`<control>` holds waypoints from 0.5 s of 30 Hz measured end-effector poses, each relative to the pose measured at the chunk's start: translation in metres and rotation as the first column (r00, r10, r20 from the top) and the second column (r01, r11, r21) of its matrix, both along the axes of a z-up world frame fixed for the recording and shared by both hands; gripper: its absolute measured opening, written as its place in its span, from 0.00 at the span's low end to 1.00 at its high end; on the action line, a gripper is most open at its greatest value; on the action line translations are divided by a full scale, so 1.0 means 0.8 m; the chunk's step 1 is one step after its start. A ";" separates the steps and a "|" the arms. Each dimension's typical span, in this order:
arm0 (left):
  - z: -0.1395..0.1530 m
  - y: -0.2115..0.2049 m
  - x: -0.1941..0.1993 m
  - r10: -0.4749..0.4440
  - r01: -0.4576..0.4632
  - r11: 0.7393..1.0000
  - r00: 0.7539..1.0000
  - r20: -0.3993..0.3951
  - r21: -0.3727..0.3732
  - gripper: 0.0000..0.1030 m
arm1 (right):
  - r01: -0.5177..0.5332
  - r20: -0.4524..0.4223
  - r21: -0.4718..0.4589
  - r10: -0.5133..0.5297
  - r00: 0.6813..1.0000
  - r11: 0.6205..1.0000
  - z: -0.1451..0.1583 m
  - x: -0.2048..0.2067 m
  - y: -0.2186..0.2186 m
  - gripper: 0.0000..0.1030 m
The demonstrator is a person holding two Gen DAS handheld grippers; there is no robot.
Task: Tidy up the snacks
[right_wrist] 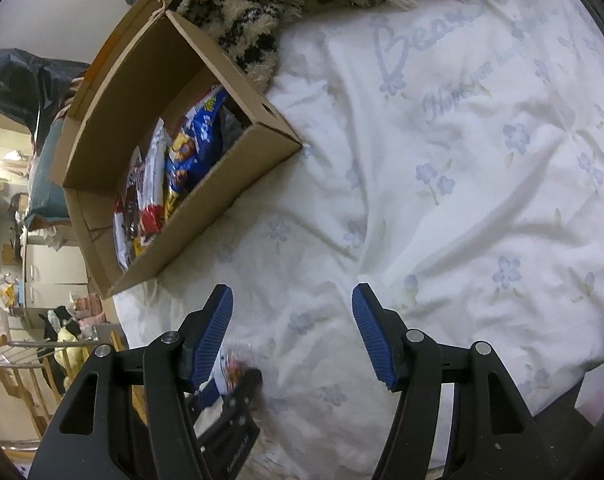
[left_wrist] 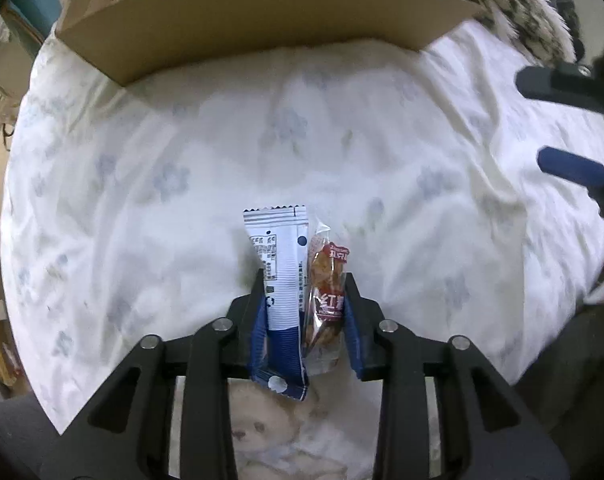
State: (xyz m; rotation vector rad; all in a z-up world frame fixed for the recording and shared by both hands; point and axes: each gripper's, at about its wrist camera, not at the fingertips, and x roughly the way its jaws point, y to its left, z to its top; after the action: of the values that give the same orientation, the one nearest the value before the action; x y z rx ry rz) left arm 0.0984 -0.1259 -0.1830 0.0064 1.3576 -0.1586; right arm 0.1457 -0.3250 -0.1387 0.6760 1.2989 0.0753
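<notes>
Two snack packets, a white-and-blue foil wrapper (left_wrist: 280,280) and a clear red-labelled pouch (left_wrist: 327,300), are clamped together in the left gripper (left_wrist: 305,284). Ahead, bare floral bedsheet (left_wrist: 182,160) is seen up to the brown cardboard box (left_wrist: 262,28) edge. The right gripper (right_wrist: 292,300) is held apart, empty.

We see two snack packets standing side by side, touching: a white-and-navy sachet (left_wrist: 280,280) with a serrated top edge, and a clear packet with a red label (left_wrist: 328,292) showing brown pieces inside. Beyond them our open cardboard box (right_wrist: 206,188) rests on the bed, holding colourful wrapped snacks (right_wrist: 190,148).
</notes>
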 end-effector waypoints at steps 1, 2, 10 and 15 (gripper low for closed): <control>0.002 0.004 -0.005 0.001 -0.001 1.000 1.000 0.001 -0.002 0.41 | 0.000 -0.004 -0.002 0.000 1.000 1.000 -0.001 -0.003 0.000 0.63; 0.005 0.009 -0.011 0.010 -0.010 1.000 1.000 0.005 -0.011 0.47 | 0.000 -0.010 -0.002 0.000 1.000 1.000 -0.003 -0.007 -0.001 0.63; 0.029 0.086 -0.031 0.131 -0.126 0.989 0.989 0.066 -0.072 0.60 | -0.017 -0.026 0.000 0.017 1.000 1.000 -0.008 -0.023 0.003 0.63; 0.018 0.097 -0.018 0.133 -0.131 0.990 0.990 0.041 -0.061 0.48 | -0.023 -0.040 -0.001 0.023 0.999 1.000 -0.015 -0.031 0.008 0.63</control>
State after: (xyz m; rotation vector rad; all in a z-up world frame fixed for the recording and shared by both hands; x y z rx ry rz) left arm 0.0840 -0.0487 -0.1685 -0.1280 1.3037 -0.0859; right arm 0.1207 -0.3187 -0.1504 0.6641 1.3452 0.0795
